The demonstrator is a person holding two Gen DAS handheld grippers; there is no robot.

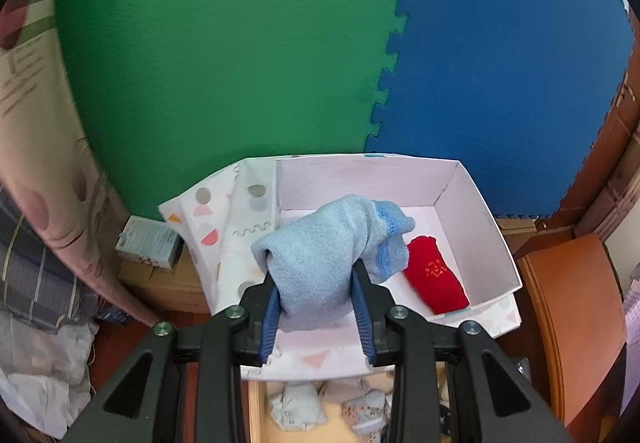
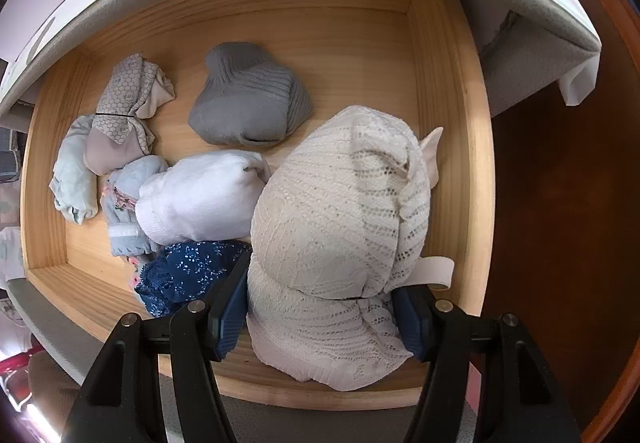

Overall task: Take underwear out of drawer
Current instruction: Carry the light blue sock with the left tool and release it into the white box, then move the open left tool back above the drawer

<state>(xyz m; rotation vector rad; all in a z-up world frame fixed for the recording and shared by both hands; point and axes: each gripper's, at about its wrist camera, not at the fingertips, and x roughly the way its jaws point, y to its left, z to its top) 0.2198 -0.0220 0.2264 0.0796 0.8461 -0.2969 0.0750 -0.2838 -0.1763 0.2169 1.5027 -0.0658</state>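
Left claw grips fuzzy blue bundle; right claw apparently clamps knit cream bundle.

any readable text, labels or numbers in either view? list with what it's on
None can be read.
Small box left of the white box: printed label, too blurred.
Red garment: orange embroidered mark, not legible.
Paper at the left edge: lines of print, too blurred.
Drawer view: no text.
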